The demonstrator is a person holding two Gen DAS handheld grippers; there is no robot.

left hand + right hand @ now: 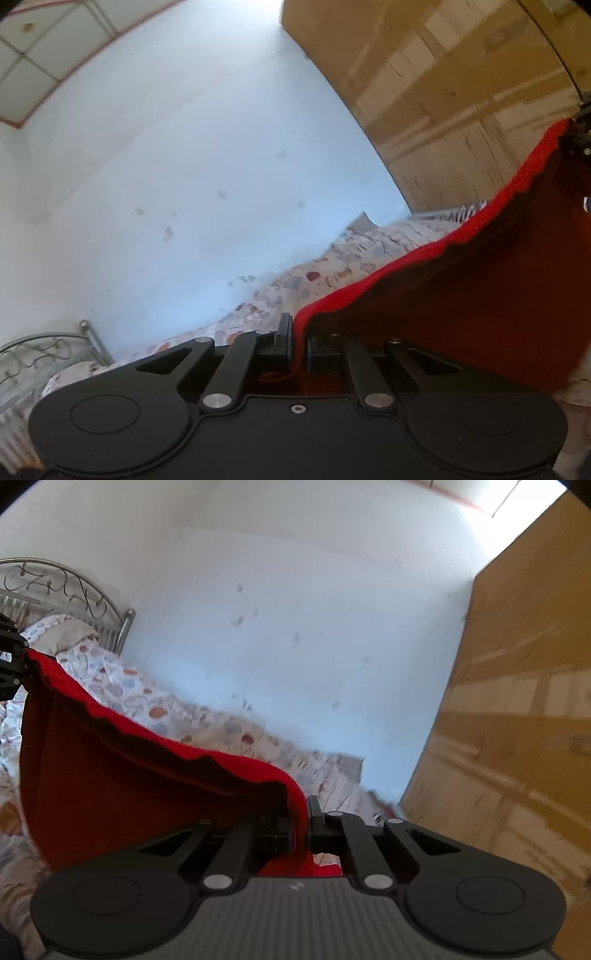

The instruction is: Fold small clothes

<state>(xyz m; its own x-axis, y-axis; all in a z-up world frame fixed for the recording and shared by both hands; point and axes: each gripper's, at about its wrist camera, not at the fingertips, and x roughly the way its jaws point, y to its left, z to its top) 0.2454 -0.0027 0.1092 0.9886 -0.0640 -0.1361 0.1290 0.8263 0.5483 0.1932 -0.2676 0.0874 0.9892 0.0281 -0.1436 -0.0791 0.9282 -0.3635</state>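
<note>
Both my grippers are clamped on the red garment (461,295), one at each end of its top hem. My left gripper (298,338) pinches the hem with the cloth running up between its fingers; my right gripper (300,819) does the same at the other end, with a bit of red cloth bunched behind the fingers. The garment hangs in the air between the two tools, above the bed (221,731) with its patterned sheet. The hem sags in a shallow curve between the grips, and the body of the cloth drops below it.

Judgement on the step: I am holding the piece up to spread it before laying it flat. To do this well:
- draw the two grippers apart until the hem goes straight, without yanking, since only a narrow strip of hem is in each grip;
- keep both ends level so the cloth hangs square;
- lower so the bottom edge meets the sheet first, then lay the rest away from it, so no crease gets trapped underneath.

Risk: the hem slipping out of one grip if tension goes uneven.

Writing: no readable brand or label on the garment. A small pale mark sits on my right gripper's ribbed body; I cannot read it. The wardrobe (517,701) and the wall (184,166) show no text.
</note>
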